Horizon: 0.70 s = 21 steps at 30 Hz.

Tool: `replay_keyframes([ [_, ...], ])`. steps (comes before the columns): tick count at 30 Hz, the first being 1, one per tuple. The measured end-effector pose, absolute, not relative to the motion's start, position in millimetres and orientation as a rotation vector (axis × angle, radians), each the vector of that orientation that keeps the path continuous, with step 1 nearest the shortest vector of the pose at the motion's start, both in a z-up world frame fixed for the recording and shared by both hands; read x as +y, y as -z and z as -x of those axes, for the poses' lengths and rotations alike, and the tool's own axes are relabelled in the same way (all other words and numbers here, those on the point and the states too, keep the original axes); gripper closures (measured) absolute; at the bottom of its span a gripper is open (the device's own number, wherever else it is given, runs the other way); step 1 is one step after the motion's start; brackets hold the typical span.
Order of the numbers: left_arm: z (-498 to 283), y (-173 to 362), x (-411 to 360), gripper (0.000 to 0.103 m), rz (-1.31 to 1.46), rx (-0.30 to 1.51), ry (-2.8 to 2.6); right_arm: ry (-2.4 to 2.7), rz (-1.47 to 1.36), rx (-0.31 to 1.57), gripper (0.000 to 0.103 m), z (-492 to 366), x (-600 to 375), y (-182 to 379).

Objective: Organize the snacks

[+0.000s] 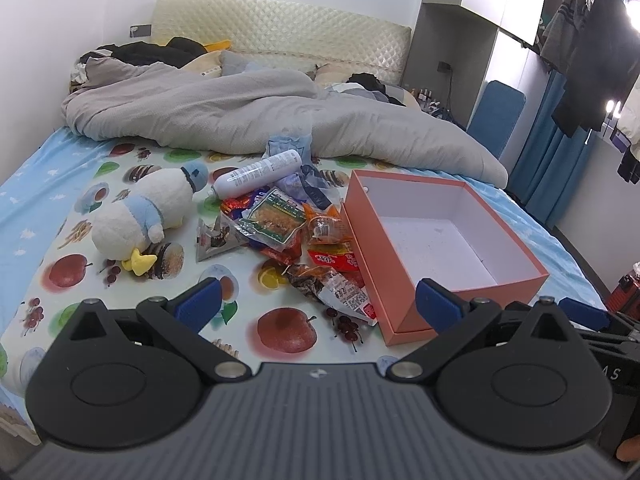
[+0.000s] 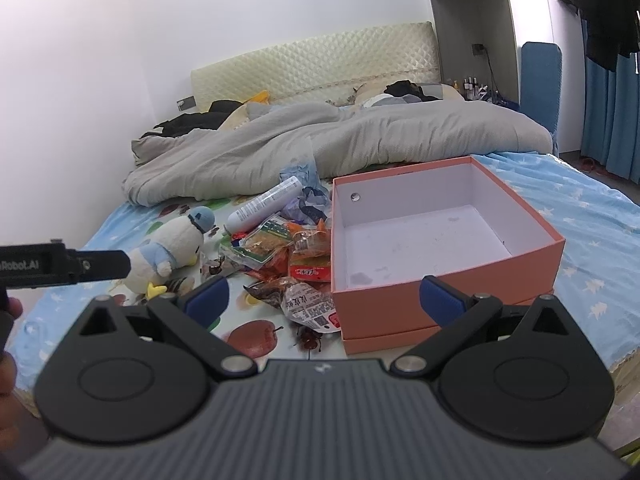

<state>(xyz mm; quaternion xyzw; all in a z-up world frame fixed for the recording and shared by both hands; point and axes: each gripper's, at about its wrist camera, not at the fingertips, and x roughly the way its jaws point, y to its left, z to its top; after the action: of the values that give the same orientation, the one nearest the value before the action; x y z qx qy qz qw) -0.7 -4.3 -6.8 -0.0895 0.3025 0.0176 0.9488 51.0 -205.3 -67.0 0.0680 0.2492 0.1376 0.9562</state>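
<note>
left wrist view: left gripper (image 1: 318, 300) hovered above the bed (image 1: 44, 200), jaws wide apart with nothing between them. its blue fingertips (image 1: 200, 304) framed the near part of the snack pile (image 1: 296, 236).

snack pile lay on the fruit-print sheet (image 1: 80, 276), touching the left wall of the orange box (image 1: 404, 292). on top: a green-edged clear packet (image 1: 274, 218). below it, a red packet (image 1: 334, 260) against the box wall; nearest the gripper, a dark packet with a white label (image 1: 336, 290). a grey triangular packet (image 1: 214, 238) sat at the pile's left edge.

orange box was open, white inside, holding no snacks. it sat to the right of the pile.

other items: a plush duck (image 1: 148, 212) lying left of the pile; a white spray can (image 1: 256, 174) on its side behind the pile; crumpled blue plastic (image 1: 292, 144) just beyond the can; a grey duvet (image 1: 240, 112) bunched across the far half of the bed.

right wrist view: right gripper (image 2: 324, 298) also held above the bed, jaws wide, nothing gripped. its right fingertip (image 2: 440, 298) overlapped the box's near wall (image 2: 384, 308); its left one lay over the sheet near the dark packet. part of the other gripper's black body (image 2: 64, 266) showed at the left edge, with a hand (image 2: 8, 364) blurred beside it.
</note>
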Motion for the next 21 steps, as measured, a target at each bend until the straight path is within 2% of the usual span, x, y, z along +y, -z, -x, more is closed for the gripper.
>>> replay_keyframes([
  [21,-3.7,5.6,-6.6,0.0,0.178,0.616,-0.04,-0.273,-0.138,0.516,0.0,-51.2,-204.5,67.1],
])
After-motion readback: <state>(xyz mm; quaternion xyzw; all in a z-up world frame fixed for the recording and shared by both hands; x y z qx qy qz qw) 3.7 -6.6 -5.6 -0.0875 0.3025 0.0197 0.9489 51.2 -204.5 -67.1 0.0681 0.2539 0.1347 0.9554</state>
